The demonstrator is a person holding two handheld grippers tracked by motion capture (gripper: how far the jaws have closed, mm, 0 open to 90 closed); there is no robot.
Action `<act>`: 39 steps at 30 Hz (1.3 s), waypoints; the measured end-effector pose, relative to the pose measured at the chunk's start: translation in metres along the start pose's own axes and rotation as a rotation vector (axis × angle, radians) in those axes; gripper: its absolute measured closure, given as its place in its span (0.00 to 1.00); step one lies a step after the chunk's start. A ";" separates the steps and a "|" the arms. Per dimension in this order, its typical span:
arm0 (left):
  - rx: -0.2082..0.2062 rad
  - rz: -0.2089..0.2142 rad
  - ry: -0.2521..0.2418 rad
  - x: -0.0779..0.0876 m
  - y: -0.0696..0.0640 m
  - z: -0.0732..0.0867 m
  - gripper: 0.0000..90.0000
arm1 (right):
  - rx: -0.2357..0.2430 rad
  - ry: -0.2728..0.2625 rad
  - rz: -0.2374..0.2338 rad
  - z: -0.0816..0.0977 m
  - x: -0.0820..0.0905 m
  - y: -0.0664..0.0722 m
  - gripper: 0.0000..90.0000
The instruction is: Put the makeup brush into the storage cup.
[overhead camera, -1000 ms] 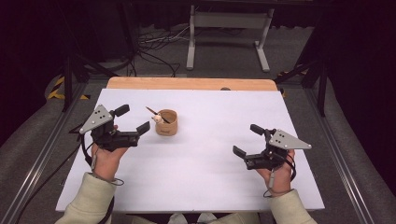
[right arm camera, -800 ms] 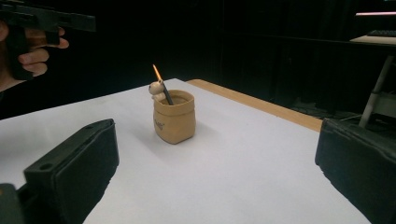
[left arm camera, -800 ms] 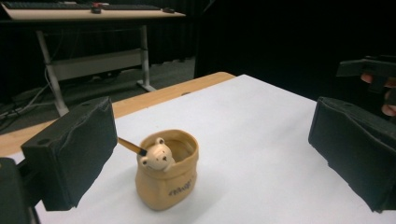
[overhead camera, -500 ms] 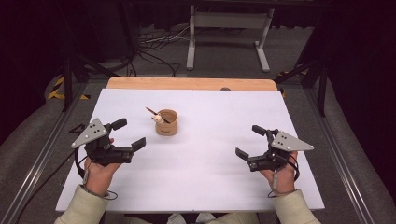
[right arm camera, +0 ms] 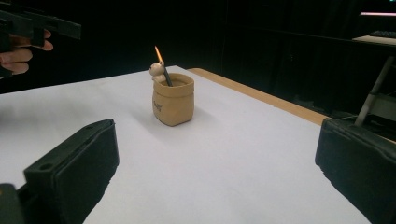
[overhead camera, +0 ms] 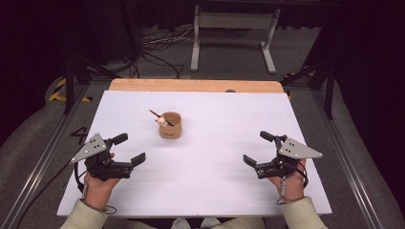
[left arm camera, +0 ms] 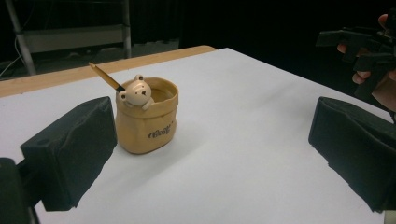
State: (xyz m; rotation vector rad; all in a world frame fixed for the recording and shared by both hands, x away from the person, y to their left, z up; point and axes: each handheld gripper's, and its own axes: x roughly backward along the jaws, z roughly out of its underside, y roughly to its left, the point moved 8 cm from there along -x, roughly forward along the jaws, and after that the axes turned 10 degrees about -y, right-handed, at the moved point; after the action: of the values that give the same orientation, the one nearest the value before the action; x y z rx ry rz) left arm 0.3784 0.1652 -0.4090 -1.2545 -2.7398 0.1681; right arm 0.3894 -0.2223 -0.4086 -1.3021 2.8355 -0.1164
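The left gripper (overhead camera: pixel 128 149) sits low on the left side of the white table (overhead camera: pixel 224 186); its two black jaws are spread wide with nothing between them. In the middle, nearer the far edge, stands a small tan pot (overhead camera: pixel 170 125) with a little bear (overhead camera: pixel 162 121) on its rim; a pencil (overhead camera: pixel 157 115) leans out of it; the pot is well apart from both grippers. The right gripper (overhead camera: pixel 258 148) sits low on the right side; its jaws are spread wide too, and they hold nothing.

Right gripper (right arm camera: pixel 215 172) jaws wide apart, nothing between them, low over the white table (right arm camera: pixel 233 168). Tan pen cup (right arm camera: pixel 173 99) stands upright ahead, well apart from the jaws, bear figure (right arm camera: pixel 158 70) on its rim, pencil (right arm camera: pixel 162 65) leaning inside. Left gripper (right arm camera: pixel 32 25) at top left, held by a hand (right arm camera: pixel 21 53).
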 end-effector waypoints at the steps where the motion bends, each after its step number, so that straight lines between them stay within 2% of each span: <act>1: -0.002 -0.002 -0.004 0.001 0.000 0.001 0.02 | 0.000 0.000 0.000 0.000 0.000 0.000 0.00; 5: -0.020 -0.003 -0.012 0.003 0.002 0.010 0.02 | 0.012 0.000 0.001 0.006 0.003 0.002 0.00; 10: -0.005 0.003 -0.018 0.007 0.002 0.019 0.02 | 0.044 -0.012 -0.017 0.012 0.004 0.008 0.00; 14: -0.012 0.002 -0.023 0.009 0.003 0.026 0.01 | 0.042 -0.023 -0.016 0.016 0.004 0.009 0.00; 16: -0.024 -0.003 -0.028 0.010 0.004 0.028 0.01 | 0.041 -0.031 -0.018 0.018 0.004 0.010 0.00; 19: -0.065 -0.024 -0.051 0.011 0.006 0.031 0.01 | 0.056 -0.040 -0.022 0.021 0.005 0.012 0.00; 24: -0.057 -0.015 -0.037 0.008 0.009 0.043 0.01 | 0.059 -0.047 -0.018 0.026 0.005 0.011 0.00; 27: -0.082 -0.012 -0.043 0.006 0.012 0.046 0.00 | 0.055 -0.047 -0.013 0.029 0.004 0.010 0.00; 29: -0.079 -0.010 -0.038 0.005 0.014 0.049 0.00 | 0.049 -0.051 -0.007 0.031 0.004 0.008 0.00; 31: -0.050 -0.006 -0.009 0.002 0.017 0.055 0.00 | 0.047 -0.049 -0.001 0.034 0.004 0.007 0.00; 35: -0.066 0.005 -0.020 0.002 0.014 0.054 0.00 | 0.037 -0.044 0.007 0.038 0.003 0.005 0.00; 39: -0.038 0.000 -0.025 0.003 0.017 0.054 0.01 | 0.031 -0.036 0.005 0.040 0.001 0.006 0.00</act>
State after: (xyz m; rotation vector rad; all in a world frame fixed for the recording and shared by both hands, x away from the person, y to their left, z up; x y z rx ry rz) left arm 0.3805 0.1755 -0.4646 -1.2704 -2.7766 0.1331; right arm 0.3855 -0.2216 -0.4490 -1.2781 2.7953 -0.1343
